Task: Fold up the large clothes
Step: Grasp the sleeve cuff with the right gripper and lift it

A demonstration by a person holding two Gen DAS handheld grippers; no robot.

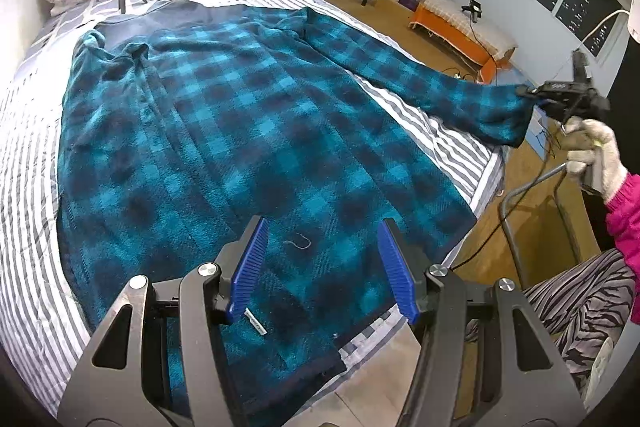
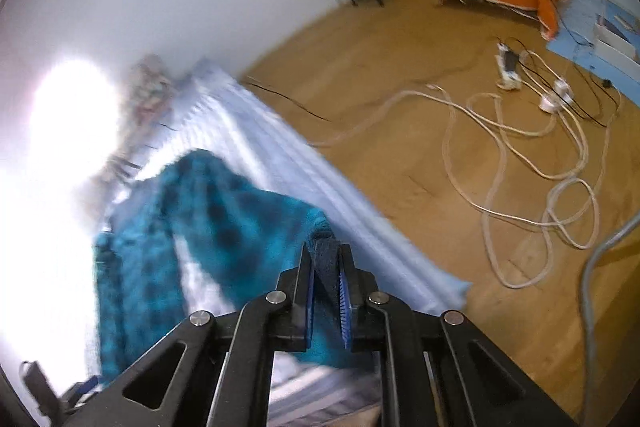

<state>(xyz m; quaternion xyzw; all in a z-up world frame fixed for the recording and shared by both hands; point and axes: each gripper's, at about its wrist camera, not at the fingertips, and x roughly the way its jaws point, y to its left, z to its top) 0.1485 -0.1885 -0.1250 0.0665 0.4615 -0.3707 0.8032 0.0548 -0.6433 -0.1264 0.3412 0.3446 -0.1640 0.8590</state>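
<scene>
Folding is barely starting: robe (image 1: 248,131) lying flat on bed (image 1: 28,155); right tongs (image 2: 325,269) clamping sleeve (image 1: 452,95), left tongs (image 1: 320,267) hovering apart.

robe (image 1: 248,131) on bed (image 1: 28,195) | sleeve (image 1: 460,99) past bed's right edge

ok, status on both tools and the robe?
Left tool open, over the hem. Right tool shut on sleeve cuff, lifted off bed. Plaid robe flat, nothing blocking.
</scene>
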